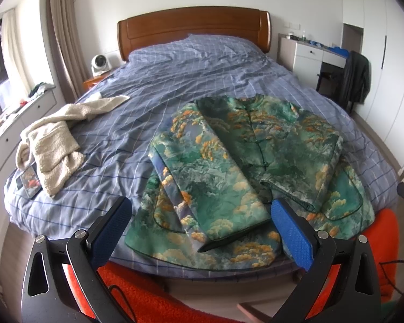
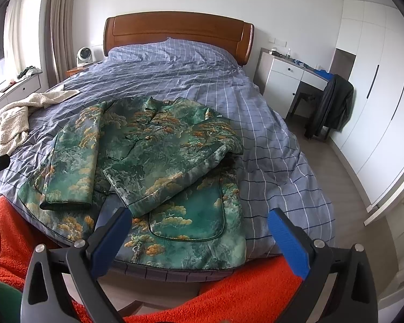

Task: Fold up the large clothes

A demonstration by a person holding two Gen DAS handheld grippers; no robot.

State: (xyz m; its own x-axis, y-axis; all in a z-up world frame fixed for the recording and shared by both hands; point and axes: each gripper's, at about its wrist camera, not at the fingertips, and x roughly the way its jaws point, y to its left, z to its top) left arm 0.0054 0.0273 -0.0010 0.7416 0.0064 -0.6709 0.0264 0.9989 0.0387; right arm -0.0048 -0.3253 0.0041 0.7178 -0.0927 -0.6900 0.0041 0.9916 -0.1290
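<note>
A green jacket (image 1: pixel 229 167) with orange and cream tree print lies flat at the foot of the bed (image 1: pixel 137 123), both sleeves folded in across its front. It also shows in the right wrist view (image 2: pixel 153 156). My left gripper (image 1: pixel 202 218) is open and empty, held just above the jacket's hem. My right gripper (image 2: pixel 199 228) is open and empty, above the jacket's lower right pocket.
A cream fleece garment (image 1: pixel 51 145) lies crumpled on the bed's left side beside a small printed box (image 1: pixel 29 180). An orange fleece (image 2: pixel 229 296) hangs below the bed's foot. A desk with a dark coat on a chair (image 2: pixel 331 105) stands right. A fan (image 1: pixel 99 63) sits on the nightstand.
</note>
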